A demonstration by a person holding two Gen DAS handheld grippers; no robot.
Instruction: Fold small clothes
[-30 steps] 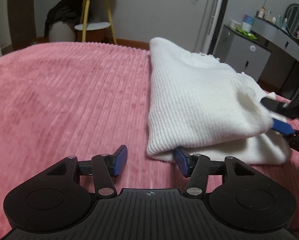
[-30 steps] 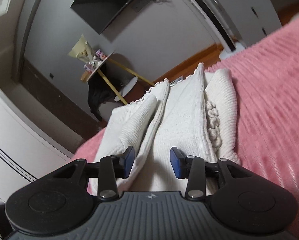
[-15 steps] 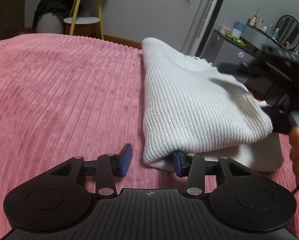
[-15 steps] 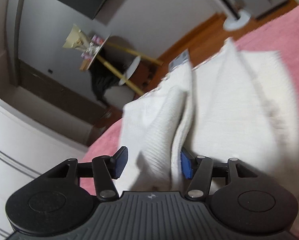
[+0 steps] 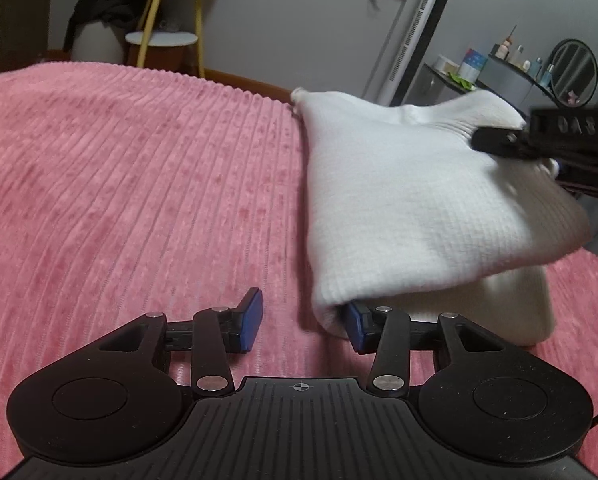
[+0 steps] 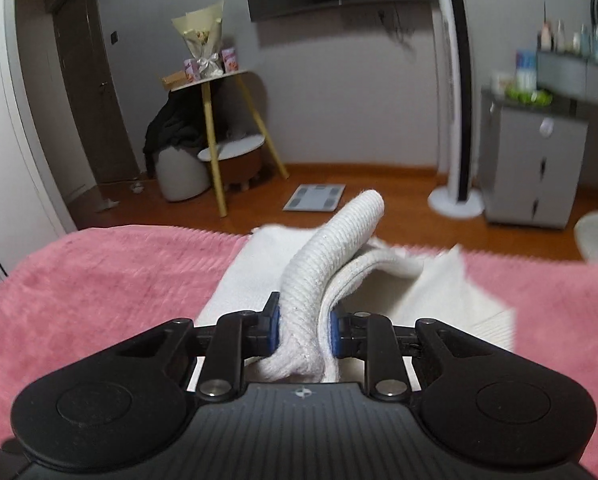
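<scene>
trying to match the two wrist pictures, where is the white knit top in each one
Left wrist: the white knit top fills the right half, folded on the pink bedspread.
Right wrist: its bunched edge rises at centre, pinched in the right claw.
Shared landmark: the yellow-legged side table.

The sweater [image 5: 411,208] lies on the bed [image 5: 139,184], toward its right side. Behind the bed stand a side table [image 6: 215,80], a floor scale [image 6: 315,197] and a tower fan [image 6: 457,100].
</scene>
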